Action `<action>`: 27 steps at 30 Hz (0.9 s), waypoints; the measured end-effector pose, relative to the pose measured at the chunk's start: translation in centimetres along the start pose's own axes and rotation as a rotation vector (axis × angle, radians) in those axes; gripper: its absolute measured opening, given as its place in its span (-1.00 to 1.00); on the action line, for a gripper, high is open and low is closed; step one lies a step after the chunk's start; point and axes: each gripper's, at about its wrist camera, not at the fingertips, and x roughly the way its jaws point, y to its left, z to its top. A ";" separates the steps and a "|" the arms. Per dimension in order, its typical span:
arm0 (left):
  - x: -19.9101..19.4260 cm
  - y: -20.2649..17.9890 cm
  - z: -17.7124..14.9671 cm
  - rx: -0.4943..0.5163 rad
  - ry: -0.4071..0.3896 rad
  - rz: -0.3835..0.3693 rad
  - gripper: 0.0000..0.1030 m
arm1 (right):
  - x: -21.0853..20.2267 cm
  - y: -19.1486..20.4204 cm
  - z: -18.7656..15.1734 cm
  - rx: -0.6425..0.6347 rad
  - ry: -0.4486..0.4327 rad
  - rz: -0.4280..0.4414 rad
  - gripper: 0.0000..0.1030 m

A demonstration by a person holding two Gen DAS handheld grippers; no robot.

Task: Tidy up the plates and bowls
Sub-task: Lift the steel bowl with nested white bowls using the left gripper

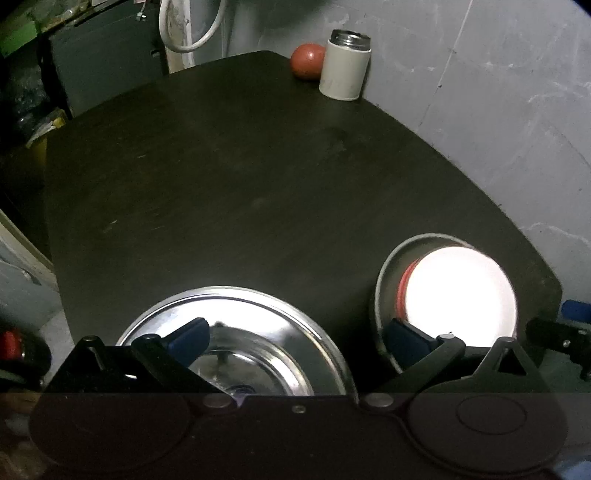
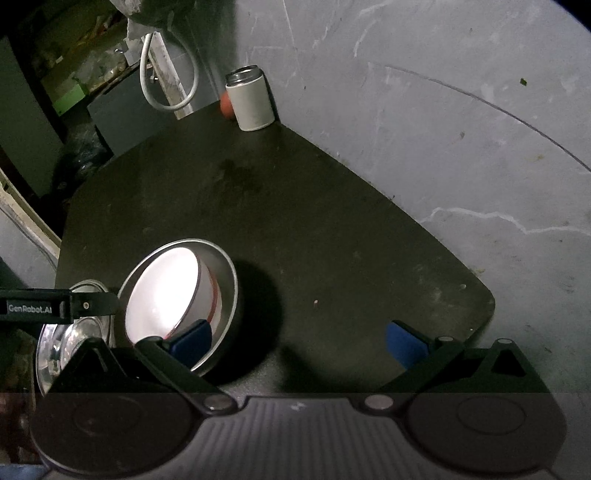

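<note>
A shiny steel plate lies at the near edge of the dark table. To its right a white bowl with a red band sits inside a grey metal bowl. My left gripper is open above the near edge, one fingertip over the plate and the other at the nested bowls. My right gripper is open and empty; its left fingertip overlaps the grey bowl that holds the white bowl. The steel plate shows at the left, partly hidden by the left gripper.
A white steel-rimmed canister and a red ball stand at the table's far corner against the grey wall. A white hose and dark clutter lie beyond the far left edge. The table ends in a rounded corner near right.
</note>
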 end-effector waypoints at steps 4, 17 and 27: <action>0.1 0.0 0.1 0.003 0.001 -0.005 0.98 | 0.3 0.1 0.2 -0.004 0.008 0.008 0.99; 0.5 -1.0 0.5 0.096 0.003 0.019 0.98 | 1.0 0.2 0.5 -0.018 0.029 0.015 0.99; 0.9 -2.1 1.0 0.157 0.004 0.043 0.88 | 1.5 0.7 0.4 -0.039 0.057 0.010 0.99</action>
